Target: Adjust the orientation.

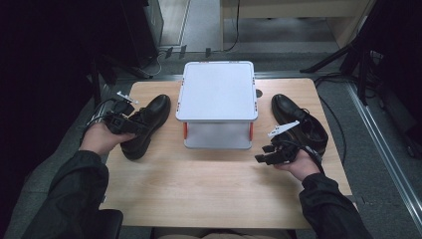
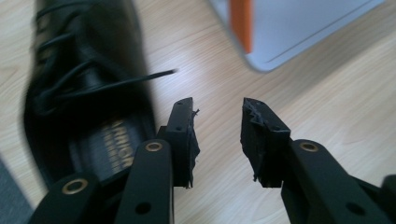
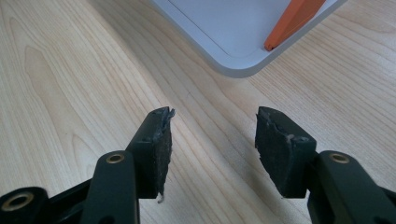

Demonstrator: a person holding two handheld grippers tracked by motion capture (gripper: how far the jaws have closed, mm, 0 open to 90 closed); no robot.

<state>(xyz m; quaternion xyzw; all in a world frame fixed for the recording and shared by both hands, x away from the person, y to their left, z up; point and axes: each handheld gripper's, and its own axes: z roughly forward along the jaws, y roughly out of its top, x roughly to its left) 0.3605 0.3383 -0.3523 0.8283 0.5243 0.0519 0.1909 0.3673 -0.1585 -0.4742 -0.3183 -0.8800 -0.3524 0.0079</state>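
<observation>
Nearest the camera in the high view, the person's dark sleeves come in from the bottom edge, each hand holding a gripper over a pale wooden table (image 1: pixel 199 189). The left gripper (image 1: pixel 130 122) sits over the near half of the left shoe (image 1: pixel 148 124), a black lace-up shoe lying at the left side of the table with its toe pointing far. In the left gripper view its jaws stand parted with bare wood between them and nothing held; the shoe's opening and laces lie just to the left of the jaws, and one lace end sticks out toward the gap. The right gripper (image 1: pixel 263 154) hovers near the right front of the table, its jaws spread wide and empty over bare wood, as the right gripper view shows. Just behind that hand lies the right shoe (image 1: pixel 293 117), also black, toe pointing far. Between the two shoes stands a small white two-level shelf (image 1: pixel 217 92) with orange posts.
</observation>
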